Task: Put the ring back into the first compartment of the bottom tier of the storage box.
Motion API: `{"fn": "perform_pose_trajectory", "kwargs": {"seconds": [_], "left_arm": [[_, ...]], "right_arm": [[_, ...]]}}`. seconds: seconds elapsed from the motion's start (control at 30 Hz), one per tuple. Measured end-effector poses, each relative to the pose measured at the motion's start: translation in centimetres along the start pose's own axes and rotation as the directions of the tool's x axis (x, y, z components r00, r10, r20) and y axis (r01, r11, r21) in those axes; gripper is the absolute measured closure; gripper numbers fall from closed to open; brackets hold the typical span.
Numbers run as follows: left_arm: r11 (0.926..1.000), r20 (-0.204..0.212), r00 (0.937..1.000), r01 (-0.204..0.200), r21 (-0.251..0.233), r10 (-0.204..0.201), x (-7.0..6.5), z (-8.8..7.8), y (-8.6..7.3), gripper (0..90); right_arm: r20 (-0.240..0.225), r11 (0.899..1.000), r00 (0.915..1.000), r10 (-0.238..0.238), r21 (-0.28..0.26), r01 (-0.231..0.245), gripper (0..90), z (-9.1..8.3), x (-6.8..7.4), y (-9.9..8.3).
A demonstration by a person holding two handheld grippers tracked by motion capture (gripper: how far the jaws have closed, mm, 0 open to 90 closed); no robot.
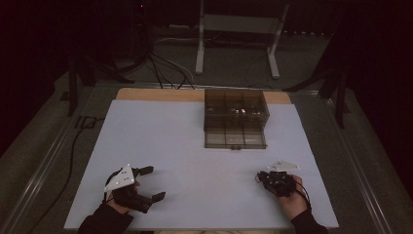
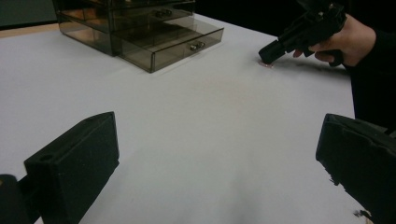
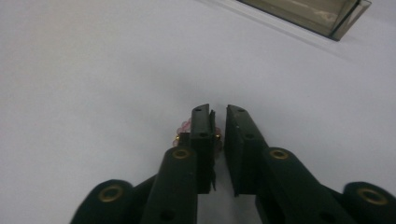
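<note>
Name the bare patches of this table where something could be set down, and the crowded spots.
Free: the white table between the left tongs and right tongs, and left of the drawer box. Crowded: at the box's open drawer and around the pink beads beside the right tongs.

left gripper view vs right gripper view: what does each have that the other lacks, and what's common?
Left gripper view: the left tool with its black jaws wide apart and nothing between them; farther off, a hand holding the right tool nose-down; the smoky clear plastic drawer box with its lower drawer pulled out.
Right gripper view: the right tool's jaws close up and nearly together; gold bits on the small pink beaded piece peeking out beside one jaw. Whether it is gripped I cannot tell.
Both: the white tabletop, the lower drawer, the small pink beaded piece.
</note>
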State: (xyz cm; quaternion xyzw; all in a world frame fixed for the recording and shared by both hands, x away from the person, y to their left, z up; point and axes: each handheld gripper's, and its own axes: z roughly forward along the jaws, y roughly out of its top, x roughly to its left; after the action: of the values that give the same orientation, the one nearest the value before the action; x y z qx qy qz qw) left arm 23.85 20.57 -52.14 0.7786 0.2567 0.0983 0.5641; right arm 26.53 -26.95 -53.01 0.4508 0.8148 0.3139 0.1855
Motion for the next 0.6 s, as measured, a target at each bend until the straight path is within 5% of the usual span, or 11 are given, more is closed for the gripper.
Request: {"fn": "perform_pose_trajectory", "kwargs": {"seconds": [0.6], "left_arm": [[1.0,0.003,1.0,0.005,-0.004,-0.005,0.05,0.02,0.01,0.6]], "right_arm": [[-0.047,0.995,0.994,0.098,0.003,-0.098,88.6,-0.24,-0.64,0.3]]}}
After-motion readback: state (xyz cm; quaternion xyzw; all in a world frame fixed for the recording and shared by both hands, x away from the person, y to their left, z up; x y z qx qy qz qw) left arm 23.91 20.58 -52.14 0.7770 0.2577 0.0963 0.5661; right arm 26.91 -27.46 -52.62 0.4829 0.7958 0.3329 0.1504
